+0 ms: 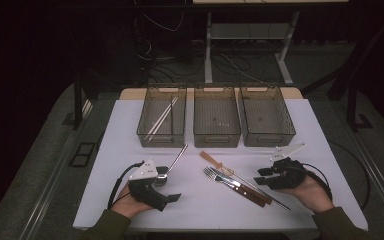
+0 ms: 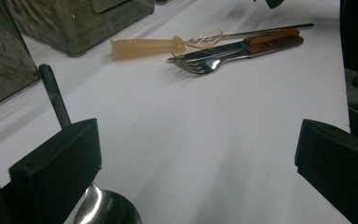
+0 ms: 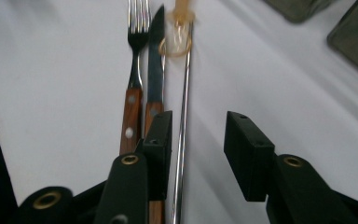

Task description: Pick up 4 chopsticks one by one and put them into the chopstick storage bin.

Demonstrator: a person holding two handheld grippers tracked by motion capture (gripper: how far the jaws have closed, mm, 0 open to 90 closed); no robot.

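We see the left hand-held gripper (image 1: pixel 166 192) spread wide on the table (image 1: pixel 200 205) beside a metal spoon (image 1: pixel 172 162). The right hand-held gripper (image 3: pixel 193 154) is parted around a steel rod (image 3: pixel 182 126), next to a wooden-handled fork (image 3: pixel 133 79) and knife (image 3: pixel 155 70).

The left gripper (image 1: pixel 172 198) sat at seven o'clock on the table, held in the left hand (image 1: pixel 130 202), its jaws spread wide and aimed toward three o'clock. The right gripper (image 1: pixel 261 176) lay at four o'clock in the right hand (image 1: pixel 310 190), jaws parted and aimed toward nine o'clock.
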